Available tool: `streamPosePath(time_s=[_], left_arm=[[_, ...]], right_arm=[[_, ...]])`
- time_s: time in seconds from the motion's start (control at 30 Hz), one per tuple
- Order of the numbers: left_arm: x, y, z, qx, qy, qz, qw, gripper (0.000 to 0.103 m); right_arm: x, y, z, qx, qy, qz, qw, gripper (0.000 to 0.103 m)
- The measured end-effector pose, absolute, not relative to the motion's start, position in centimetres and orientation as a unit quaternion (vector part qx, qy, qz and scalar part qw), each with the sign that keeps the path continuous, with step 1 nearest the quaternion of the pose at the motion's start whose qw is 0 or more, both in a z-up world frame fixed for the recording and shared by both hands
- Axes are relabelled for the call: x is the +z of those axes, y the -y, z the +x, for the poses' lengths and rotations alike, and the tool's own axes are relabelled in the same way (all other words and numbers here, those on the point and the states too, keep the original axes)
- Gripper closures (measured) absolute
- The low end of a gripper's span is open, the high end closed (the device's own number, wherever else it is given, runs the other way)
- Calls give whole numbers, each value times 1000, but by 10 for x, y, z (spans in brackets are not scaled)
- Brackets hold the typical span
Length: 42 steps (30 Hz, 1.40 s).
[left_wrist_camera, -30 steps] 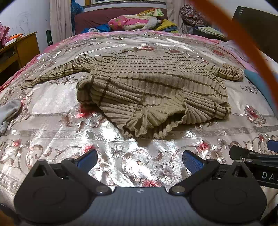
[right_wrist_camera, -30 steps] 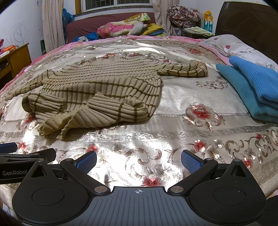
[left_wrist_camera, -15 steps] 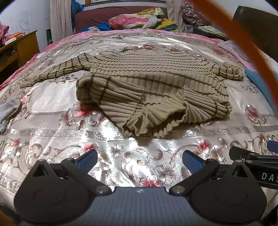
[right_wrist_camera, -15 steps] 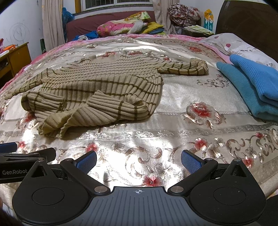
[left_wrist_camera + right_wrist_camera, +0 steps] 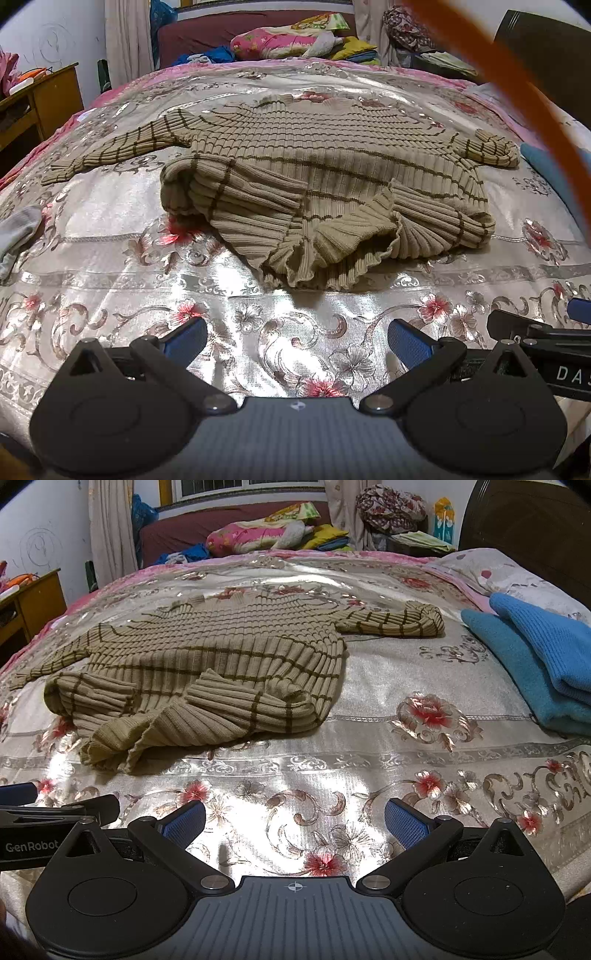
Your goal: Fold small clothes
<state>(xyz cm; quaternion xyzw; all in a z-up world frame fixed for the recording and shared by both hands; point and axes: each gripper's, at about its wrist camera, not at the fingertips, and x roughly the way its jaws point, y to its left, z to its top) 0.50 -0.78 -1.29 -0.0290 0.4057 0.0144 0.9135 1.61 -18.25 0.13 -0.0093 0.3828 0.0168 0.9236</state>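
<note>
Bedroom clutter rings a bed (image 5: 369, 775) with a shiny floral cover, and the task's sweater (image 5: 317, 177) lies mid-bed, body flat, hem bunched and curled up toward the collar at its near edge. In the left view its one sleeve runs out toward 10 o'clock, the other toward 2 o'clock, doubled at the cuff. Over the last second the sweater has kept its shape; it only sits slightly larger and nearer in both views, so the grippers appear to have eased forward. The left gripper (image 5: 295, 341) and right gripper (image 5: 294, 819) hover side by side over bare cover at 6 o'clock, jaws spread wide, holding nothing. Folding has likely not begun; the rumpled hem probably needs flattening first. Blue clothes (image 5: 535, 664) sit at 3 o'clock, a grey rag (image 5: 18, 232) at 9.
</note>
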Motion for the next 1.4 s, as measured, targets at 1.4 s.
streamPosePath(time_s=[1.4], left_arm=[[9,-45,51,32,-369,-17,929,0]], right_arm=[[22,155,100,82,-372,-30,924,24]])
